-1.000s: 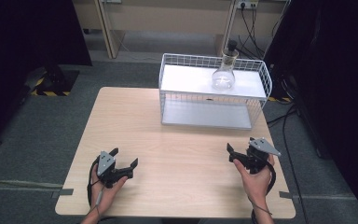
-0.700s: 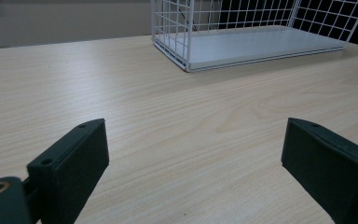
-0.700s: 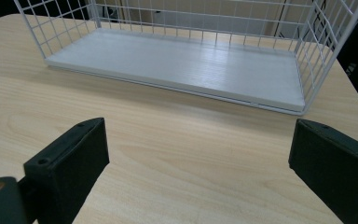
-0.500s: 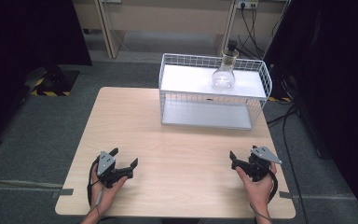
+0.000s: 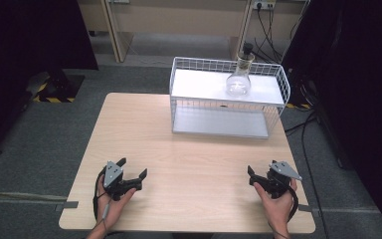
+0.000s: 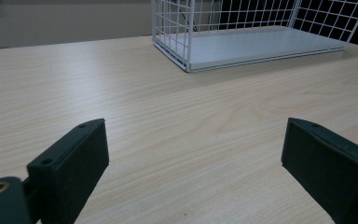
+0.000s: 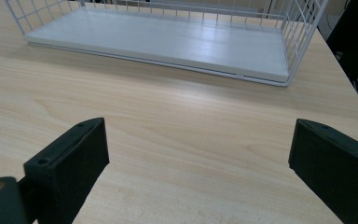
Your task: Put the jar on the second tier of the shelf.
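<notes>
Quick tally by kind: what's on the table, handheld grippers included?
Glass flask, standing on the rack's upper shelf: 1
White wire rack, with two shelves: 1
Handheld grippers, both with jaws open and nothing between them: 2, the left gripper and the right gripper
Total: 4

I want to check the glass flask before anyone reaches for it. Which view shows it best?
The high view: the flask stands upright on the top shelf of the white wire rack, seen whole with its dark stopper. The left and right gripper views catch just the rack's lower shelf and wire sides, cut off below the top shelf.
</notes>
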Action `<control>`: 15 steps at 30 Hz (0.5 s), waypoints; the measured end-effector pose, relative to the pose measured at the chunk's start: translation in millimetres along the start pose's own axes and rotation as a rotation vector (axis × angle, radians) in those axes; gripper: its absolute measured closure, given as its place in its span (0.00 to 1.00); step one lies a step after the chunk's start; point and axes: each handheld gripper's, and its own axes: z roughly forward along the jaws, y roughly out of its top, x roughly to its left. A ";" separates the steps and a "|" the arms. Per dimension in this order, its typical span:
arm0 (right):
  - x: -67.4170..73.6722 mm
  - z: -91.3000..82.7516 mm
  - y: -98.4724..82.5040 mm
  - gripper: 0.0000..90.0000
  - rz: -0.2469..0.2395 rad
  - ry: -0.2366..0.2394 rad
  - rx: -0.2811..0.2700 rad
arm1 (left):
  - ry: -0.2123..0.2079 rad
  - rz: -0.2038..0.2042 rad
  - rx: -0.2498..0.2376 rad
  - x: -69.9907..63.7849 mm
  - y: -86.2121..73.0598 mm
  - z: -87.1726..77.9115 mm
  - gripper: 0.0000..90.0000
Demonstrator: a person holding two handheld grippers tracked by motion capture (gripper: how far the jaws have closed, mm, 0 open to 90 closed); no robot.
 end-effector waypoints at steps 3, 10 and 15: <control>-1.1 -0.1 -3.7 0.05 0.008 -0.002 0.004 | 0.000 0.000 0.000 0.0 0.0 0.0 0.08; -5.7 -0.3 -12.5 0.05 0.015 -0.019 0.008 | 0.001 -0.001 -0.001 0.0 0.0 -0.1 0.08; -10.5 -2.0 -20.3 0.05 0.031 -0.031 0.011 | 0.002 0.001 0.000 -0.3 0.0 0.0 0.08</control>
